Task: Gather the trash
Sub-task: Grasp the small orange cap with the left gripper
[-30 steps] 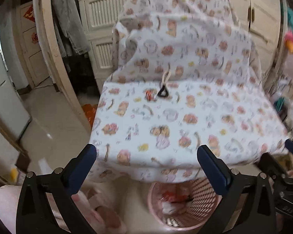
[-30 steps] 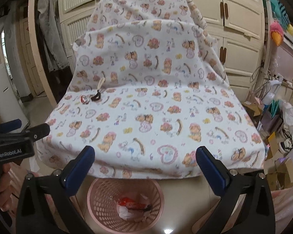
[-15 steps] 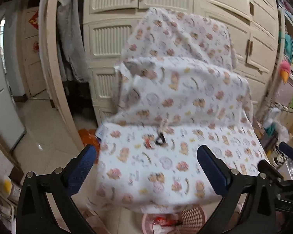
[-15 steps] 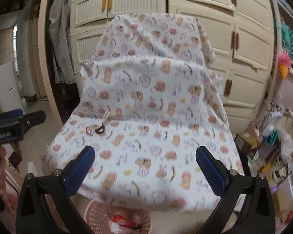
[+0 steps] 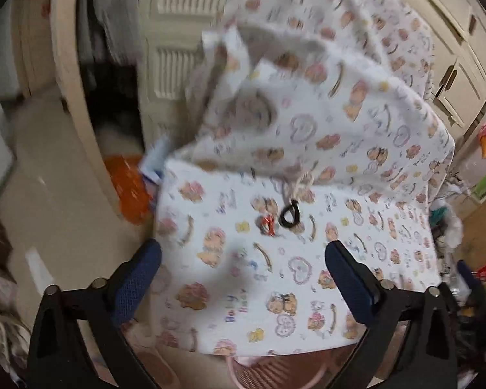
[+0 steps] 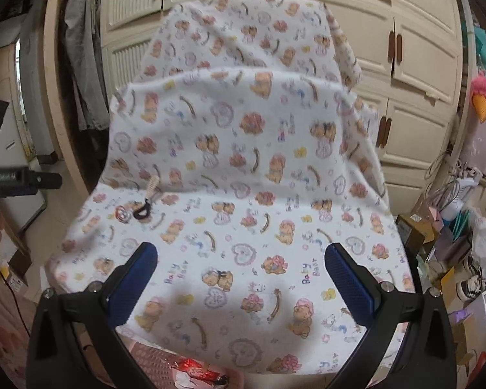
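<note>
A small red-and-white candy wrapper point(image 5: 267, 224) lies on the seat of a chair covered in bear-print cloth point(image 5: 307, 278), next to a black ring on a cord point(image 5: 289, 216). It also shows in the right wrist view point(image 6: 121, 213), at the seat's left. My left gripper point(image 5: 243, 269) is open and empty, just in front of the wrapper. My right gripper point(image 6: 241, 272) is open and empty over the seat's front. A pink mesh waste basket point(image 6: 158, 366) with red and white trash point(image 6: 194, 369) stands under the seat's front edge; its rim shows in the left wrist view point(image 5: 275, 372).
Cream wardrobe doors point(image 6: 421, 64) stand behind the chair. Hanging clothes point(image 6: 81, 64) are at the left. Boxes, bags and cables point(image 6: 453, 233) crowd the floor on the right. An orange bag point(image 5: 129, 184) lies left of the chair. The left gripper's body shows at the right view's left edge point(image 6: 13, 178).
Both grippers have moved forward toward the seat. The left one has closed in on the wrapper, its view blurred by motion. The basket has slid lower in both views.
</note>
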A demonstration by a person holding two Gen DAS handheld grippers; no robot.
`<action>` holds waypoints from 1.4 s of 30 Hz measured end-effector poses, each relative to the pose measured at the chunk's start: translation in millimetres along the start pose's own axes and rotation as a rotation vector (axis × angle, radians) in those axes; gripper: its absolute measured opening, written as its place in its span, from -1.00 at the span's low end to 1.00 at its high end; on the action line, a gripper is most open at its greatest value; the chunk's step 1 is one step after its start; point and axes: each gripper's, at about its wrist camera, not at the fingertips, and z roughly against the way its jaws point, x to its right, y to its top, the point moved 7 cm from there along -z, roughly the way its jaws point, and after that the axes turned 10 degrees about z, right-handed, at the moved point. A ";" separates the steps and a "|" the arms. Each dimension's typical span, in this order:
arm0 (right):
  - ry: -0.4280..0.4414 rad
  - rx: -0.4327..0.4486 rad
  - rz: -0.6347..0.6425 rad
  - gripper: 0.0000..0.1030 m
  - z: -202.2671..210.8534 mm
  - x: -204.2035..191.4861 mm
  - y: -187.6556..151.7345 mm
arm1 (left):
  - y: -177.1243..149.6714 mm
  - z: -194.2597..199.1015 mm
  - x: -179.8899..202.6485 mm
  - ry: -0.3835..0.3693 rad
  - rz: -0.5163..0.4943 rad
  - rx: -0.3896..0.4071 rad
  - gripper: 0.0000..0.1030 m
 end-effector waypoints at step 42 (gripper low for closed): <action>0.076 -0.148 -0.092 1.00 -55.4 -10.8 -11.0 | -4.2 -83.9 27.8 0.085 0.047 -0.121 -0.93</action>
